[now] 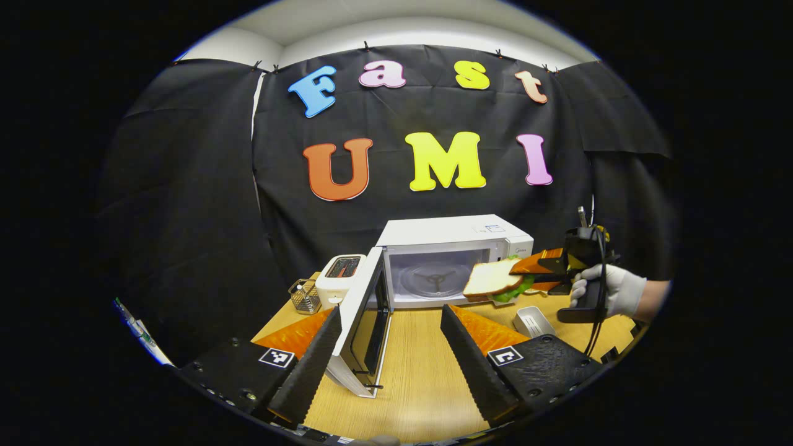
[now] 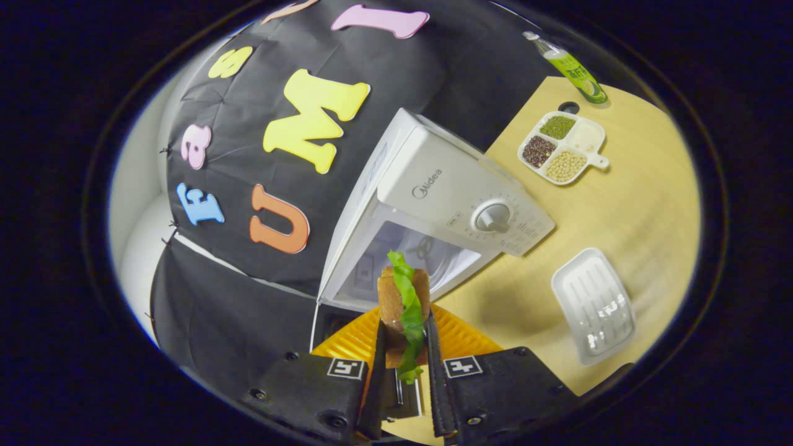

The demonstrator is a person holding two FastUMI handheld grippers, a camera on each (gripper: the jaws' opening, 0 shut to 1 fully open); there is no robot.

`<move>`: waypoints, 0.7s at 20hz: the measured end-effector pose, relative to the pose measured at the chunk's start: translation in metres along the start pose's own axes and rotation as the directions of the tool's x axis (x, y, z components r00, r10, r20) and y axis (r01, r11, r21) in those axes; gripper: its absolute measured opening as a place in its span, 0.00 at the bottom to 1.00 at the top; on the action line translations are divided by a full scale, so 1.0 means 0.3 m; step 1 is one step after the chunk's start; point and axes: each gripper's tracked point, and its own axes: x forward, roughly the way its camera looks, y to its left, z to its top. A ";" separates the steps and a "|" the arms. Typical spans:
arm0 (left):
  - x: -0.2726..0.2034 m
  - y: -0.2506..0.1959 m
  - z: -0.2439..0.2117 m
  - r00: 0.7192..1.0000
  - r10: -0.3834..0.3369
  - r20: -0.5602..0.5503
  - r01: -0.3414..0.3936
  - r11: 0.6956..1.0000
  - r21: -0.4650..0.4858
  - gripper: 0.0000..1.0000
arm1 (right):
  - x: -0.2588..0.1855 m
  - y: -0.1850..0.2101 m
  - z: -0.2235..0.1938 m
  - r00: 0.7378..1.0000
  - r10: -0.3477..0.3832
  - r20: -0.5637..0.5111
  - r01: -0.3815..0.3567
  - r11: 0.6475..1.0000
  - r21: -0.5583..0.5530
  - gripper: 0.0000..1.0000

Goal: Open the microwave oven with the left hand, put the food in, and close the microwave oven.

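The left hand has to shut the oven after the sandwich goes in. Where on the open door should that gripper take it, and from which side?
Take the microwave door at its free vertical edge, the end nearest the left gripper, probably pushing on its outer white face. It stands swung wide from a hinge at the microwave body's left side, so the far edge likely gives most leverage.
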 end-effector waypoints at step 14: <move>0.039 0.180 -0.059 0.998 0.000 -0.064 0.004 0.997 0.076 0.97 | 0.562 0.065 -0.014 0.928 -0.094 0.360 0.030 0.983 0.181 0.33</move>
